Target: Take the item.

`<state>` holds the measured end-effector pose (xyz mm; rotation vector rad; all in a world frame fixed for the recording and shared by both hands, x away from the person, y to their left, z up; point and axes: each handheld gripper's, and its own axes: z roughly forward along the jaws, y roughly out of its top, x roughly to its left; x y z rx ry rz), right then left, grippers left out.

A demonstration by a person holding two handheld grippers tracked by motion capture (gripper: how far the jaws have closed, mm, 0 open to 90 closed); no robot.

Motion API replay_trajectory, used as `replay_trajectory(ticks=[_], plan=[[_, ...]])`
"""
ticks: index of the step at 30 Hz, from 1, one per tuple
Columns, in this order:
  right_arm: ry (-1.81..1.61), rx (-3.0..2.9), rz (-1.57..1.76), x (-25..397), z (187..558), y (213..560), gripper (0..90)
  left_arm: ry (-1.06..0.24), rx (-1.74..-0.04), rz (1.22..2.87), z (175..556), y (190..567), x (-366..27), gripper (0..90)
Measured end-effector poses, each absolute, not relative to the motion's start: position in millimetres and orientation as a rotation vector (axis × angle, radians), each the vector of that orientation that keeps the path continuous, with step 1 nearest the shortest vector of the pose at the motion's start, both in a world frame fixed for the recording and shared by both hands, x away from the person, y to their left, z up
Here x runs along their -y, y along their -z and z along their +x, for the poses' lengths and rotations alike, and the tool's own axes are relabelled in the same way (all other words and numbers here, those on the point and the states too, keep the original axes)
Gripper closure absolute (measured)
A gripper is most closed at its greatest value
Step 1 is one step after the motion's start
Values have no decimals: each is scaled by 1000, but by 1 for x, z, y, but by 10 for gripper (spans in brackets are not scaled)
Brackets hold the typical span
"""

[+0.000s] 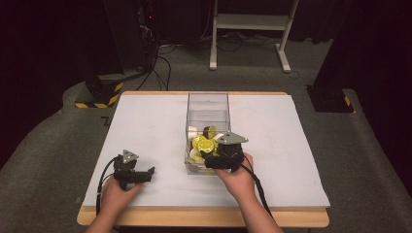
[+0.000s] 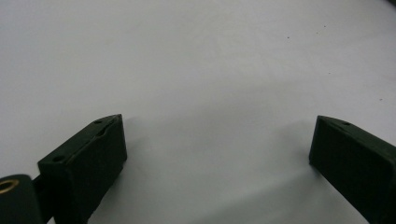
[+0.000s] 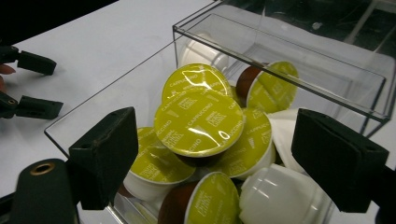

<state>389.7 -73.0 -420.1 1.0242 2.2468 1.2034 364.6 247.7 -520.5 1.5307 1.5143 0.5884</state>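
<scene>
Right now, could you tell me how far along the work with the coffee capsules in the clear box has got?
Done: a pile of coffee capsules already lies in the clear box, and the white table carries none. In hand: the right tongs hover open over the box's near end, holding nothing. The left tongs rest open on bare table. Whether capsules go in or come out I cannot tell.

yellow-green foil capsules [image 3: 198, 122], clear box [image 1: 208, 108], white table [image 1: 145, 131]
</scene>
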Motion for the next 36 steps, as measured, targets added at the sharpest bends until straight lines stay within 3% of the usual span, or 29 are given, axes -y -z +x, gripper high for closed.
replay_trajectory(ticks=[16,36], plan=[[-1176,-2293,1036,59,395,423,177,-588,-1515,1530,365,521,-248,42],[-1071,-2325,1041,48,404,422,282,-588,-1514,1530,365,521,-248,42]])
